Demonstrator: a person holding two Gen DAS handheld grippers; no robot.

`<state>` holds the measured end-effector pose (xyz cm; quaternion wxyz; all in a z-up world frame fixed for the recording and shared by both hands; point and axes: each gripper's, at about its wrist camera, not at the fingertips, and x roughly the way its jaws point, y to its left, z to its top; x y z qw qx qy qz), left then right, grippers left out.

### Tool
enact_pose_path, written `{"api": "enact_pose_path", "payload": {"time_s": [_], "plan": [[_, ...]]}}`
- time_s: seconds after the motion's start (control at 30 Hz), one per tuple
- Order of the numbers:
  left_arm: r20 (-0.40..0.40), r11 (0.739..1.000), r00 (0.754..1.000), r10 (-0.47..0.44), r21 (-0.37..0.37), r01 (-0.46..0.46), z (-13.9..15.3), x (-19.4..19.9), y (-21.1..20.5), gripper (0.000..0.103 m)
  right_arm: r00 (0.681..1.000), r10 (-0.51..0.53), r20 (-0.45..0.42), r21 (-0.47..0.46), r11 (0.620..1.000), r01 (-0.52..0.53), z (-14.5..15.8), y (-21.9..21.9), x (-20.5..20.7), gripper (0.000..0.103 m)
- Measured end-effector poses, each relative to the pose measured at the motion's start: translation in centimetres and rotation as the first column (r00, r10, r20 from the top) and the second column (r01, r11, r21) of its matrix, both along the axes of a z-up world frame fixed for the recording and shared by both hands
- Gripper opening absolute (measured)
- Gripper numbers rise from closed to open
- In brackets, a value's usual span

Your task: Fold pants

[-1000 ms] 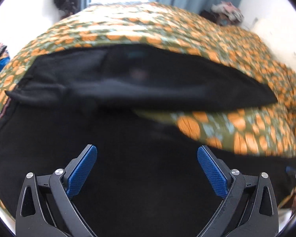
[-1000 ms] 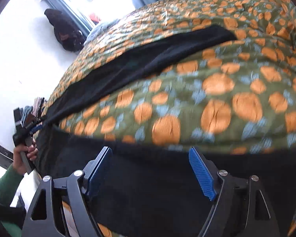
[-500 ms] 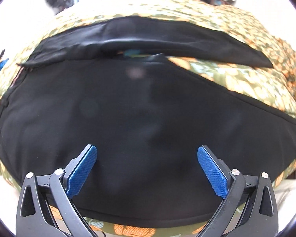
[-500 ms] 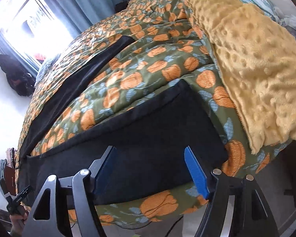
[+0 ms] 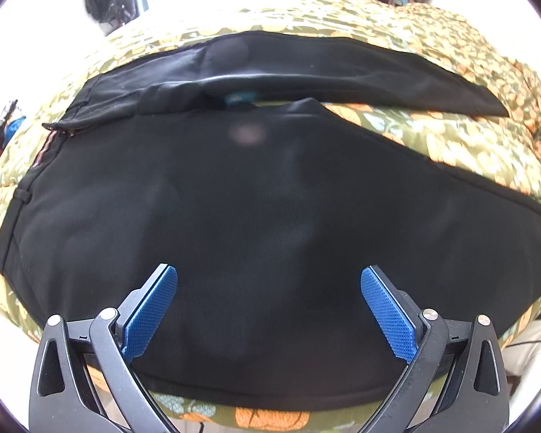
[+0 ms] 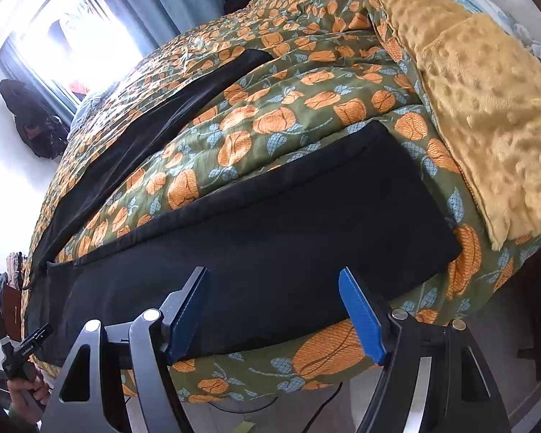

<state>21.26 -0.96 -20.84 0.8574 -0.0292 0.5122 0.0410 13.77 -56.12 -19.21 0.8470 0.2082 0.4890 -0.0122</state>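
The black pants lie spread flat on the bed, over a green quilt with orange pumpkins. Their two legs splay apart in a V: the near leg runs along the bed's front edge, its hem end close to a yellow dimpled blanket, while the far leg stretches away toward the window. The waistband end, with a thin striped trim showing, sits at the left in the left wrist view.

The left gripper hovers over the seat and upper thigh of the near leg, jaws wide and empty, no cloth between the pads. The right gripper hovers over the lower part of the near leg, close to the bed's front edge; its jaws have just been closing a little but stand well apart, with nothing pinched.

The step in hand looks like bringing one leg onto the other. To do it well, each gripper should probably take the outer seam of one leg, one near the waist and one near the hem, pinching only that leg's layers and not the quilt beneath. Lifting both ends together and carrying them across evenly would keep the leg straight; a grab in mid-panel would likely bunch the fabric and leave the seams misaligned.
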Motion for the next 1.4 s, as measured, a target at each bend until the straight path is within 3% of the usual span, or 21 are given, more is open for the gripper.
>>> {"api": "enact_pose_path", "payload": {"time_s": [0.17, 0.27, 0.43, 0.53, 0.63, 0.73, 0.9, 1.0, 1.1, 1.27, 1.33, 1.4], "plan": [[0.041, 1.000, 0.999, -0.001, 0.000, 0.001, 1.5, 2.2, 0.5, 0.102, 1.000, 0.001, -0.015, 0.000, 1.000, -0.001, 0.0, -0.2, 0.7, 0.073], [0.093, 0.998, 0.996, -0.005, 0.057, -0.001, 2.9, 5.1, 1.3, 0.102, 0.999, 0.037, -0.011, 0.012, 0.999, -0.037, 0.2, 1.3, 1.4, 0.073], [0.192, 0.986, 0.974, 0.122, 0.085, -0.141, 4.5, 11.9, 4.8, 0.102, 0.985, 0.172, 0.029, 0.043, 0.984, -0.173, 1.8, 6.3, 5.8, 0.073], [0.208, 0.961, 0.950, 0.233, 0.098, -0.257, 3.5, 15.8, 7.5, 0.102, 0.954, 0.286, 0.090, 0.045, 0.956, -0.291, 3.8, 11.0, 10.8, 0.074], [0.197, 0.940, 0.932, 0.304, 0.101, -0.327, 1.2, 18.1, 9.6, 0.102, 0.903, 0.404, 0.146, 0.021, 0.911, -0.412, 5.3, 16.7, 16.2, 0.080], [0.117, 0.930, 0.935, 0.336, 0.115, -0.349, -2.8, 19.4, 11.2, 0.103, 0.847, 0.504, 0.169, -0.021, 0.861, -0.509, 5.4, 22.7, 21.9, 0.080], [0.165, 0.934, 0.930, 0.329, 0.089, -0.346, -3.9, 18.4, 11.1, 0.103, 0.799, 0.591, 0.114, -0.010, 0.805, -0.593, 2.0, 29.6, 30.9, 0.080], [0.182, 0.935, 0.927, 0.327, 0.079, -0.345, -3.9, 18.2, 11.2, 0.103, 0.779, 0.626, 0.027, -0.085, 0.778, -0.622, -1.6, 30.1, 34.8, 0.080], [0.194, 0.935, 0.925, 0.325, 0.079, -0.345, -4.0, 18.3, 11.2, 0.103, 0.814, 0.579, -0.054, -0.188, 0.795, -0.577, -4.7, 25.8, 37.2, 0.080], [0.200, 0.935, 0.924, 0.325, 0.079, -0.346, -4.0, 18.2, 11.4, 0.103, 0.932, 0.359, -0.049, -0.277, 0.892, -0.358, -5.5, 12.2, 38.3, 0.080], [0.200, 0.935, 0.924, 0.325, 0.079, -0.346, -4.0, 18.3, 11.3, 0.103, 0.963, 0.259, -0.072, -0.342, 0.901, -0.268, -5.1, 8.0, 38.4, 0.080], [0.201, 0.935, 0.924, 0.325, 0.080, -0.347, -4.0, 18.3, 11.4, 0.103, 0.969, 0.225, -0.098, -0.378, 0.893, -0.245, -4.6, 5.2, 38.9, 0.080]]}}
